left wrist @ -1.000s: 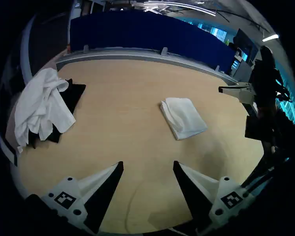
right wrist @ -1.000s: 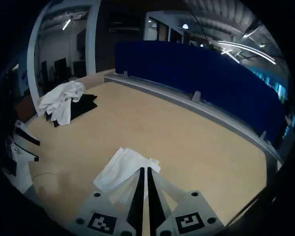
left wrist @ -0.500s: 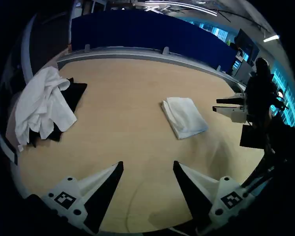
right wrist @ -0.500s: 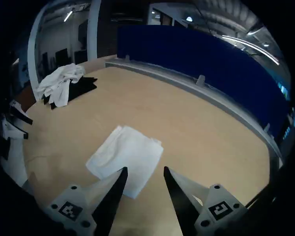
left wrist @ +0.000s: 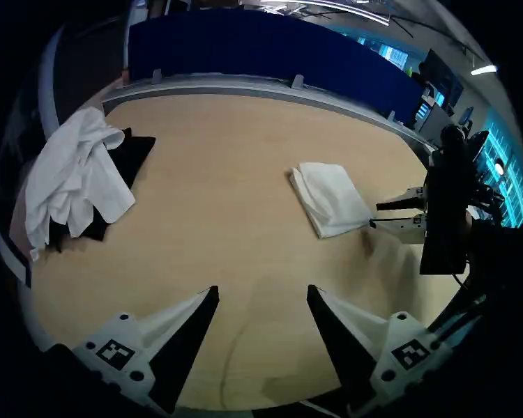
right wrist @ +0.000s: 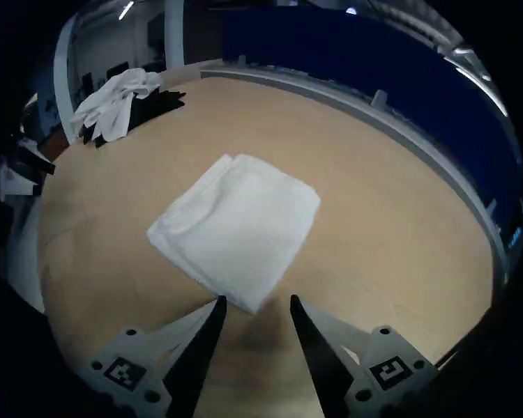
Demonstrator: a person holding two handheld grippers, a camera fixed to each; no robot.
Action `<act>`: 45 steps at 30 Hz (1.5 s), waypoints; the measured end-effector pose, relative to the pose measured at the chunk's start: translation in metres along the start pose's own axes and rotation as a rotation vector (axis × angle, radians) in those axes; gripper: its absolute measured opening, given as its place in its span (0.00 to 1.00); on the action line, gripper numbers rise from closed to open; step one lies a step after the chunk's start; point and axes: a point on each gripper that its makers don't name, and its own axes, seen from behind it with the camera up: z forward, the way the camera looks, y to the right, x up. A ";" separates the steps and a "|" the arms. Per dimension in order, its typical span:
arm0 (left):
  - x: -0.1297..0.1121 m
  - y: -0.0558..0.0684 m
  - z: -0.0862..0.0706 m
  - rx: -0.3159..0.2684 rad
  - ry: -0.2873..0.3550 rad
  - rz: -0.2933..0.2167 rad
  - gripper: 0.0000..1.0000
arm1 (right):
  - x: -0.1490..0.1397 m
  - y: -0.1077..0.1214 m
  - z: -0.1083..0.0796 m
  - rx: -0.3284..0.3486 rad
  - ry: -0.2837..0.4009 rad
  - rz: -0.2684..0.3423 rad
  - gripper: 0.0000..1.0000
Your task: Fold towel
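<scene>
On the table the towel lies just ahead of the spread, empty right gripper.

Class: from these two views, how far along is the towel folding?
Done: the towel lies folded into a rectangle on the table. In hand: nothing; the right gripper is open at its near corner, the left gripper open, farther off. Left: possibly another fold; the white pile looks unfolded.
</scene>
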 end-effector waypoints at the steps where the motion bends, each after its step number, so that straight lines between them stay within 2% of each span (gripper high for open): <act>1: 0.000 0.000 0.000 0.000 -0.001 0.000 0.94 | -0.002 -0.001 0.001 0.003 -0.005 -0.003 0.70; 4: 0.001 -0.001 0.002 0.002 -0.001 -0.001 0.94 | -0.005 -0.003 0.004 0.016 -0.014 -0.007 0.59; 7: 0.002 -0.002 0.004 0.002 -0.002 -0.001 0.94 | -0.005 -0.004 0.006 0.021 -0.016 -0.003 0.38; 9: 0.002 -0.003 0.005 0.002 -0.002 -0.001 0.94 | -0.006 -0.004 0.006 0.023 -0.018 0.000 0.30; 17: 0.001 -0.006 0.008 0.005 -0.009 0.001 0.94 | -0.008 -0.012 0.009 0.053 -0.026 0.008 0.19; 21: 0.002 -0.007 0.009 0.006 -0.010 0.002 0.94 | -0.004 -0.011 0.009 0.039 -0.020 0.005 0.04; 32: 0.005 -0.006 0.006 0.004 -0.008 0.005 0.94 | 0.007 -0.009 0.003 0.025 0.008 0.021 0.03; 37: 0.007 -0.006 0.005 0.004 -0.002 0.010 0.94 | 0.036 -0.010 -0.010 0.024 0.079 0.039 0.03; 45: 0.019 -0.001 0.002 -0.002 0.020 0.022 0.94 | 0.100 -0.005 -0.038 0.024 0.212 0.051 0.03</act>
